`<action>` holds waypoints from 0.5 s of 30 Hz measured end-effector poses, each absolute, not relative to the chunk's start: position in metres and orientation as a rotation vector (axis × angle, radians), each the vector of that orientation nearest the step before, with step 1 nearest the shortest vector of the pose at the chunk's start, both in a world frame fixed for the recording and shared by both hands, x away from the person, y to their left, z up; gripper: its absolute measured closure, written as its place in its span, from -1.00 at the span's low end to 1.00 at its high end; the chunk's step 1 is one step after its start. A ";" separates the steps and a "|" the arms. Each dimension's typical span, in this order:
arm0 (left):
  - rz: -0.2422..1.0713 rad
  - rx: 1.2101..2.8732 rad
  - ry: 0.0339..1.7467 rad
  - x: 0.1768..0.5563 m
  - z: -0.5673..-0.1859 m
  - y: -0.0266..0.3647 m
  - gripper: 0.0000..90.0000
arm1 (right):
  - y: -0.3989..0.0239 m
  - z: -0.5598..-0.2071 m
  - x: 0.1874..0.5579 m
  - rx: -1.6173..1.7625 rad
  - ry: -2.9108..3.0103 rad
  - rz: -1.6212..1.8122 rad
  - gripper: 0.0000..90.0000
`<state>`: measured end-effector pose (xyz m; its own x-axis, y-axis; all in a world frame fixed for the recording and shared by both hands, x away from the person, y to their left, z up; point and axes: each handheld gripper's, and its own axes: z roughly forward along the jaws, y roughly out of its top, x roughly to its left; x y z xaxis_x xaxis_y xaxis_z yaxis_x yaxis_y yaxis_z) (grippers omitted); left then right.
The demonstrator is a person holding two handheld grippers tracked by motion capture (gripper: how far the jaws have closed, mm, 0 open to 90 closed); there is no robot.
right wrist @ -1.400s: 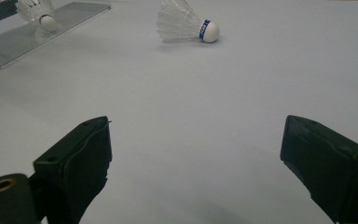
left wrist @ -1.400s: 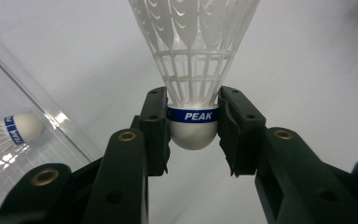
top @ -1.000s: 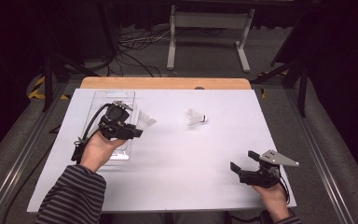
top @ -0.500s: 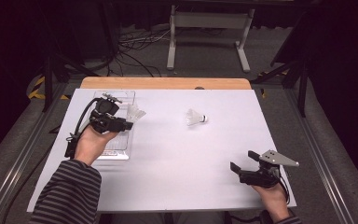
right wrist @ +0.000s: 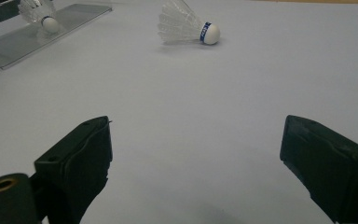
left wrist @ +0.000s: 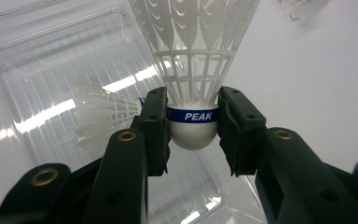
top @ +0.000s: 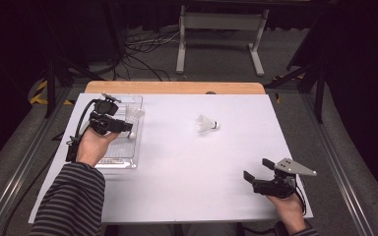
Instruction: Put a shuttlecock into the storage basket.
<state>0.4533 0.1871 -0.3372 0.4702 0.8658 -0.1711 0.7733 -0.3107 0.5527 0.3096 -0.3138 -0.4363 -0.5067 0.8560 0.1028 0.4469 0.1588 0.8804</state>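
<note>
White sheeting covers the tabletop [top: 177,187], with dark floor, cables and a grey metal stand behind it. At the left of the high view, your left gripper [top: 124,127] pinches a white feathered shuttlecock with a blue band marked PEAK [left wrist: 193,70] by its rounded cork, 1 jaw pad on each side of the band; this hold leaves the fragile skirt free and pointing away from your hand. You carry it over the clear ribbed plastic tray [top: 120,160], which lies at the left edge of the sheet, probably so the shuttlecock can be lowered inside. A second white shuttlecock [left wrist: 105,114] already lies on its side in that tray, at the centre left of the left gripper view. A third white shuttlecock with a blue band [top: 206,124] rests on its side on the open sheet, upper centre of the high view, well apart from both grippers. Your right gripper [top: 256,169], lower right, rests with jaws spread and nothing between them, aimed toward that third shuttlecock [right wrist: 189,25].
</note>
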 end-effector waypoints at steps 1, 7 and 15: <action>0.222 2.148 1.361 0.455 -0.338 0.187 0.45 | -0.313 -0.437 0.310 1.237 2.021 1.303 -0.78; 0.229 2.131 1.416 0.468 -0.340 0.186 0.45 | -0.313 -0.437 0.310 1.237 2.025 1.302 -0.78; 0.221 2.099 1.489 0.480 -0.347 0.186 0.45 | -0.313 -0.437 0.310 1.236 2.029 1.300 -0.78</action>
<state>0.4799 0.1858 -0.3474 0.3725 0.9110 -0.1772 0.8205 -0.2341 0.5215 0.3100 -0.3129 -0.4369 -0.5100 0.8539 0.1034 0.4505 0.1628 0.8778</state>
